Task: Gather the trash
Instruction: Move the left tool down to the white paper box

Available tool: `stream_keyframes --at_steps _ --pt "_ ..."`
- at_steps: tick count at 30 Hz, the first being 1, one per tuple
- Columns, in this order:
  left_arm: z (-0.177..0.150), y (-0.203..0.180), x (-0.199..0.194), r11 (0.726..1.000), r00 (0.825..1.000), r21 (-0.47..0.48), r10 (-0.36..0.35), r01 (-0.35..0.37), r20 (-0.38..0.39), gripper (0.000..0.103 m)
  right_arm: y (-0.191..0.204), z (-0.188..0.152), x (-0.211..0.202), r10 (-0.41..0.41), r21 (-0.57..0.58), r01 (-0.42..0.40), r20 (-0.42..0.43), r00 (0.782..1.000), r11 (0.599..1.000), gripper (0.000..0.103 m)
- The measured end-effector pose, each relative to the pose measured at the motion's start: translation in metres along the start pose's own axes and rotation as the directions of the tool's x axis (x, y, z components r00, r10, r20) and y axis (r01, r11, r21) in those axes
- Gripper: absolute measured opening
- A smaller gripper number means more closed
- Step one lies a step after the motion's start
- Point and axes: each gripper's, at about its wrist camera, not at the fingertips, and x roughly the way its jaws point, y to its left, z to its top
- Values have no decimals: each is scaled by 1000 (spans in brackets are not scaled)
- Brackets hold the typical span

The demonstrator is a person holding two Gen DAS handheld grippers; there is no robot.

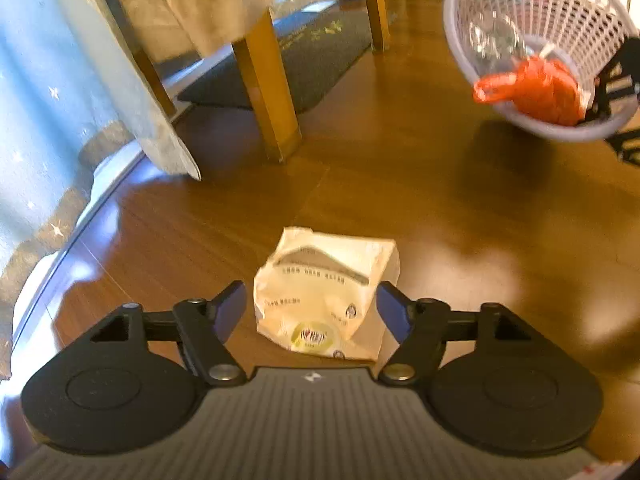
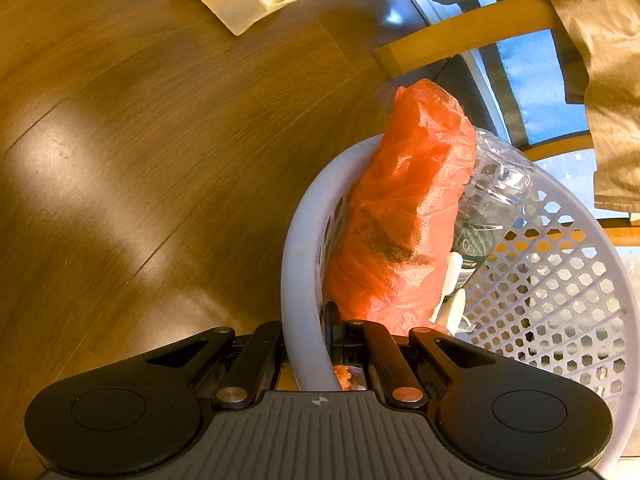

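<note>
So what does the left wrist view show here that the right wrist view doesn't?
Only the left wrist view shows the left gripper, jaws open on either side of the white paper bag lying on the wooden floor, plus a dark mat beyond the wooden furniture legs.

Only the right wrist view shows the right gripper with its jaws shut on the rim of the white basket.

Both show the paper bag, the basket, and the orange plastic bag and clear plastic bottle inside it.

A home living or dining room: wood-plank floor (image 1: 400, 184), wooden table legs (image 1: 268, 92), a dark doormat (image 1: 312, 48) and star-patterned curtains (image 1: 36, 120) at a window.
</note>
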Motion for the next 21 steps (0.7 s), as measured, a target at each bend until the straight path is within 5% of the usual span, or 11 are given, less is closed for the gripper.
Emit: stream_keyframes --at_steps 13,21 --pt "-23 -31 46 993 996 95 -58 64 -69 76 1 -1 -2 0 -2 0 -1 1000 1000 0" --pt "-28 -27 65 998 994 0 -57 57 -94 66 2 -1 -2 0 0 0 0 1000 1000 0"
